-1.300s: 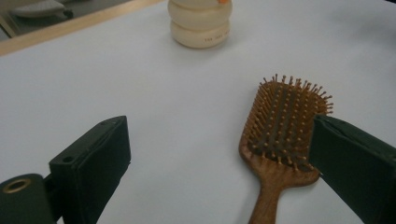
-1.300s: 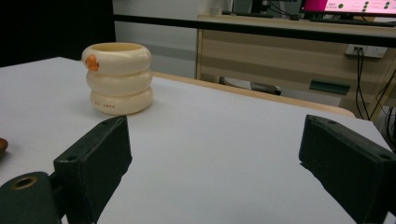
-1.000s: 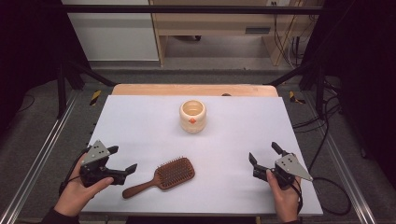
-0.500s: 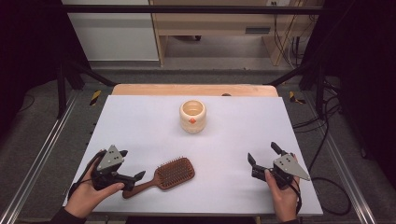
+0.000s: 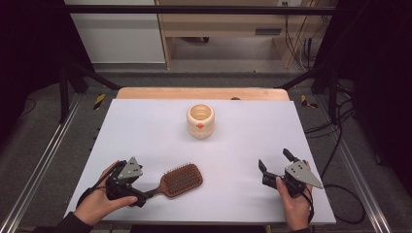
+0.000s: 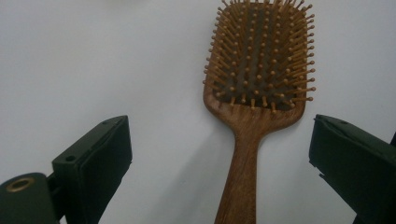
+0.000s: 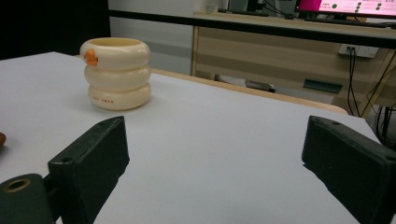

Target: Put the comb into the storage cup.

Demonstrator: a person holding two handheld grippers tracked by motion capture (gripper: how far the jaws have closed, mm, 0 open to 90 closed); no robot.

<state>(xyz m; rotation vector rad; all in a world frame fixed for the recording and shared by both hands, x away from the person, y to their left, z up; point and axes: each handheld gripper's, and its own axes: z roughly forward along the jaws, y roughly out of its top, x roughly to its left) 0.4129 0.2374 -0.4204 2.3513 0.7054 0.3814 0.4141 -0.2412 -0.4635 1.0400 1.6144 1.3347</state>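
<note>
No legible text on anything

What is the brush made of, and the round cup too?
The brush looks like wood: brown streaky grain runs along the handle, with a slight sheen. Its pins look like pale wood or bamboo, set in a dark pad, maybe rubber. The cup is cream and smooth with soft shine, so probably glazed ceramic, though it could be plastic.
</note>
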